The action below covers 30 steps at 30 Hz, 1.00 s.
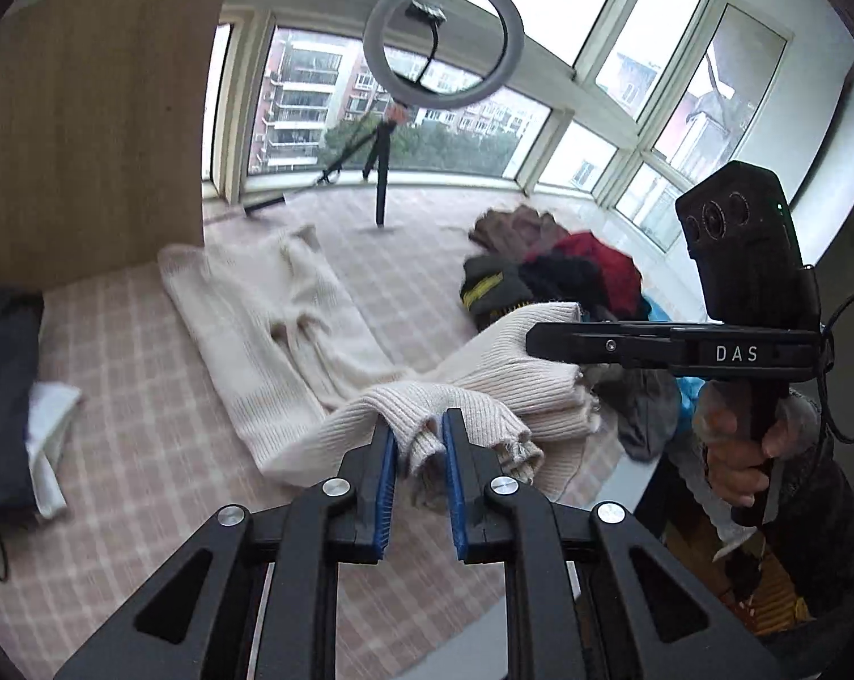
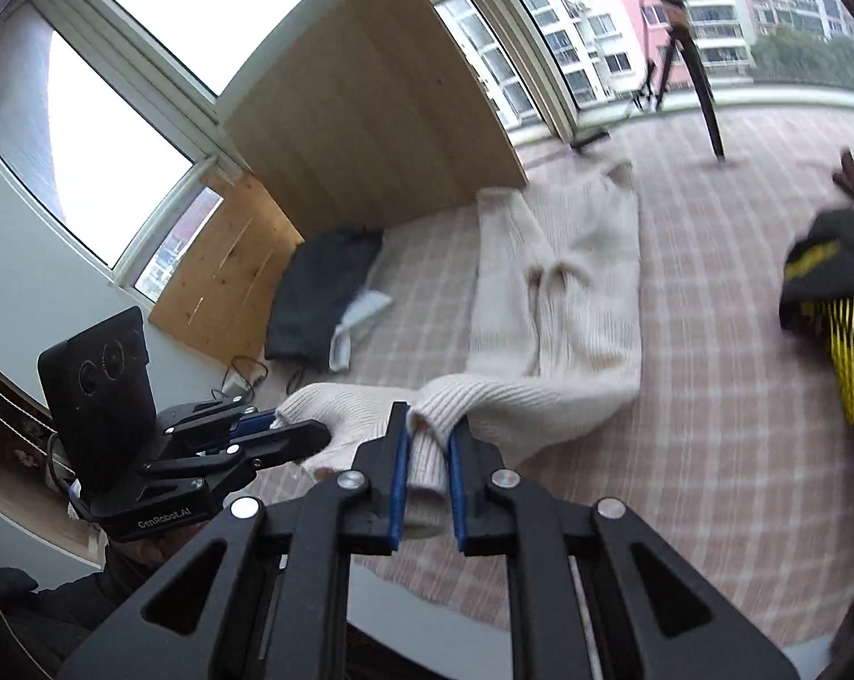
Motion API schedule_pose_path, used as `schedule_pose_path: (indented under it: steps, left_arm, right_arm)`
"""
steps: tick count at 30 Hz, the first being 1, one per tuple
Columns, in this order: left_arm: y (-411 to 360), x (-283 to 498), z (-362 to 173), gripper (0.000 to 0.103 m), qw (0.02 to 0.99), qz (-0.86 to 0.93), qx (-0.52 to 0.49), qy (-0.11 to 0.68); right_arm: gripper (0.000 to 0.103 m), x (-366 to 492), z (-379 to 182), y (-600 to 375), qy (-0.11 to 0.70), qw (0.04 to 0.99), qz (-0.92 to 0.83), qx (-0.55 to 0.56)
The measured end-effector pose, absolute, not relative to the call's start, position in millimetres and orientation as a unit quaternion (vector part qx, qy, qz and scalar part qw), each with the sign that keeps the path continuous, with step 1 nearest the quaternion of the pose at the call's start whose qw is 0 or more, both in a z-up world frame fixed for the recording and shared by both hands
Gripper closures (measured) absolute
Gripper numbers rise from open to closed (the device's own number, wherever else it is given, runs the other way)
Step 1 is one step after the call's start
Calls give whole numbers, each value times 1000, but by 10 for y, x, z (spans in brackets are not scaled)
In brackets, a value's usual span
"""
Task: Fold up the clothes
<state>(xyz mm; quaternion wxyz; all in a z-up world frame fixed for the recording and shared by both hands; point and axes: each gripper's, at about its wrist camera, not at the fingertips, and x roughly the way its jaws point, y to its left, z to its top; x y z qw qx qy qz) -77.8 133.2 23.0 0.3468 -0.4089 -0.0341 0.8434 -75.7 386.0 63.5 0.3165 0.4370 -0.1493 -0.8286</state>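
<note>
A cream knit sweater (image 1: 268, 317) lies lengthwise on the checked bedsheet (image 1: 143, 453), and its near end is lifted off the sheet. My left gripper (image 1: 418, 442) is shut on a bunched fold of that near edge, which sits between the blue pads. To its right, my right gripper (image 1: 531, 340), held by a hand (image 1: 738, 453), pinches the same edge further along. In the right wrist view the right gripper (image 2: 428, 442) is shut on the sweater (image 2: 574, 294), and the left gripper (image 2: 307, 433) grips the edge at the left.
A heap of dark, red and brown clothes (image 1: 557, 272) lies at the far right of the bed. A dark folded garment (image 1: 1, 396) with white cloth sits at the left. A wooden board (image 1: 86, 124) stands behind it, and a ring light on a tripod (image 1: 444, 39) stands by the windows.
</note>
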Motion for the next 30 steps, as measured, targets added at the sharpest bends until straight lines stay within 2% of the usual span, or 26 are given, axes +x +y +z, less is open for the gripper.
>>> schedule_pose_path:
  steps: [4, 8, 11, 23, 26, 27, 30]
  left_arm:
    - [1358, -1444, 483, 88, 318, 863, -392, -33]
    - [1365, -2065, 348, 88, 290, 862, -413, -43]
    - [1371, -2513, 178, 88, 269, 859, -434, -50]
    - [1475, -3812, -1128, 88, 244, 793, -555, -63]
    - [1503, -3972, -1399, 87, 241, 779, -575, -63]
    - [1503, -4020, -1474, 83, 239, 774, -582, -66]
    - [1398, -4149, -1505, 80, 227, 759, -600, -109]
  right_arm:
    - [91, -1436, 1002, 3736, -146, 325, -835, 419]
    - [91, -2220, 889, 3589, -172, 326, -821, 436]
    - [91, -2697, 591, 3533, -193, 312, -807, 462]
    - [91, -4014, -912, 3499, -260, 219, -744, 574]
    - [91, -4176, -1128, 3447, -258, 217, -728, 597]
    - [89, -4218, -1169, 3424, -255, 219, -721, 606]
    - [84, -4300, -1150, 3421, -253, 223, -710, 619]
